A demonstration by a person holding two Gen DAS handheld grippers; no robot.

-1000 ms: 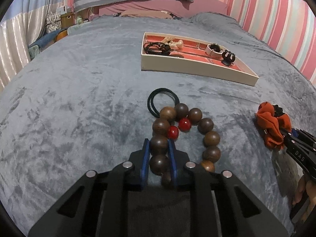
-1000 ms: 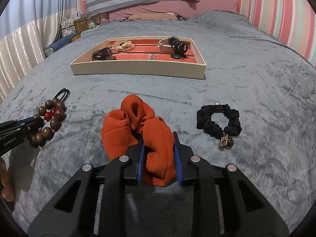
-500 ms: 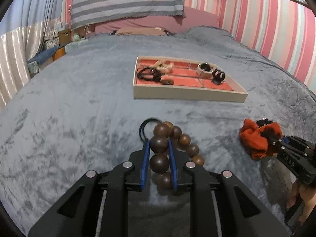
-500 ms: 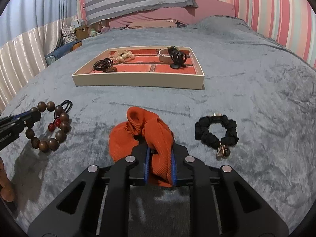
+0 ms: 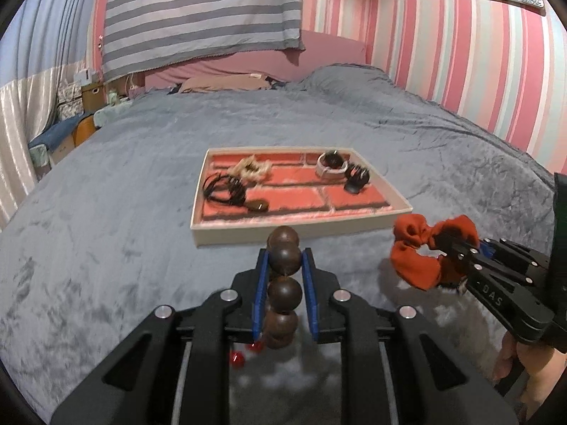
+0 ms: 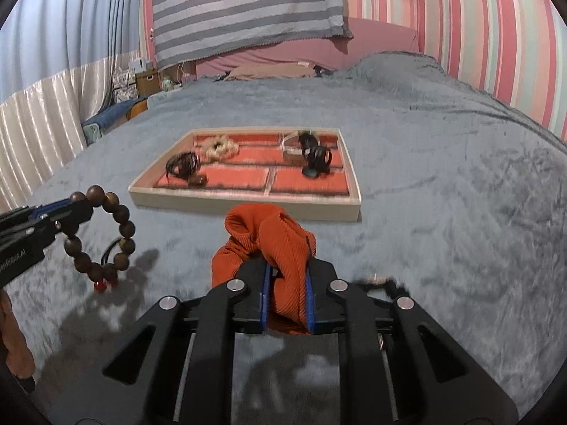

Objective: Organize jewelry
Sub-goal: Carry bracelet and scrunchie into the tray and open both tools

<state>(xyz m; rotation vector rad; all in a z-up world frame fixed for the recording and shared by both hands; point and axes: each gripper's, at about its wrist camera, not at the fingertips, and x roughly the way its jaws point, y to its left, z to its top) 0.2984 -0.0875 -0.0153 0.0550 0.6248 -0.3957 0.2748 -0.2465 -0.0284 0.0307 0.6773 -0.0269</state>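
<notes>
The left tool [image 5: 284, 262] is clamped on the wooden bead bracelet [image 6: 102, 233], which hangs off the bed [image 5: 106, 212]; the right tool [image 6: 286, 276] pinches the orange scrunchie [image 6: 273, 244]. Ahead of both sits the jewelry tray [image 5: 301, 232], a black scrunchie [image 6: 384, 281] just right of the right tool

A dark wooden bead bracelet [image 5: 283, 269] hangs at lower centre, red beads lowest. An orange scrunchie [image 6: 280, 248] bunches mid-frame. The compartmented tray [image 5: 283, 232] lies centre.
</notes>
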